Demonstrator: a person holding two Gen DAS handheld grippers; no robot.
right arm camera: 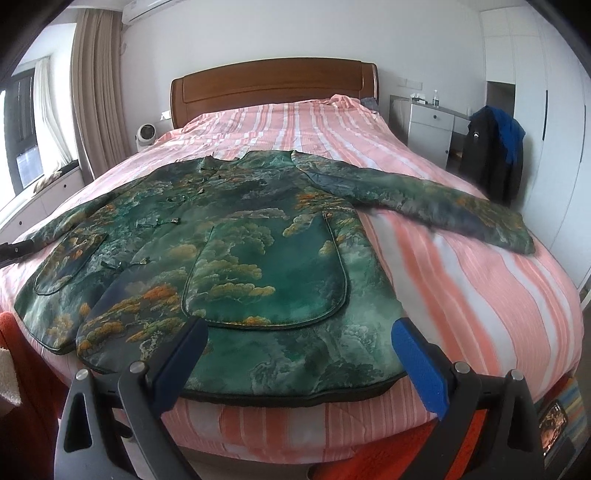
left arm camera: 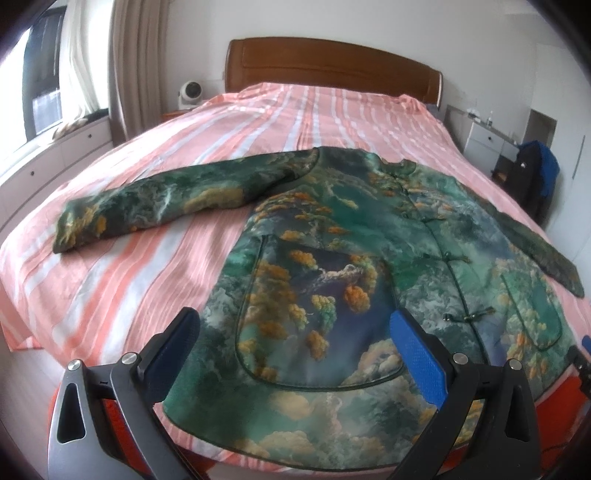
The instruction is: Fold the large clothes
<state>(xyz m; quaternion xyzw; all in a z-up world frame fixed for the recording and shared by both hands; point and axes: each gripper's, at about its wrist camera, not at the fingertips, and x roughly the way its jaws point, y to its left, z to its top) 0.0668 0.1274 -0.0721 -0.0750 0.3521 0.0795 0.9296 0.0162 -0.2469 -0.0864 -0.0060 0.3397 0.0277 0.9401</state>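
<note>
— Two grippers, both mine, both with the jaws spread wide and nothing between them. My left gripper hangs over the near hem of the jacket, its fingers level and pointing up the bed; my right gripper hangs over the hem on the other half, the same way.

— Where does the jacket lie?

— Flat on the striped bedspread, front up, collar towards the wooden headboard, hem at the foot edge nearest me. Neither gripper touches it, as far as I can tell.

— What does one camera catch that the other misses?

— The left wrist view shows the left sleeve stretched out sideways across the stripes, and only a foreshortened part of the other one. The right wrist view shows the right sleeve laid out to the side, its cuff near the bed's edge. It also shows an air conditioner high on the wall. A sliver of my left gripper shows at that view's left edge.

— And the cloth?

— Glossy, padded-looking, printed in greens and blues with orange and yellow clouds and trees. Two rounded patch pockets with dark piping, knotted frog fasteners down the front. The bedspread is pink and white, slightly creased. My finger pads are blue and finely dimpled, on black arms with metal pivots.

— Anything else around?

— A small white fan beside the headboard, a dark garment with blue hanging at the right.
</note>
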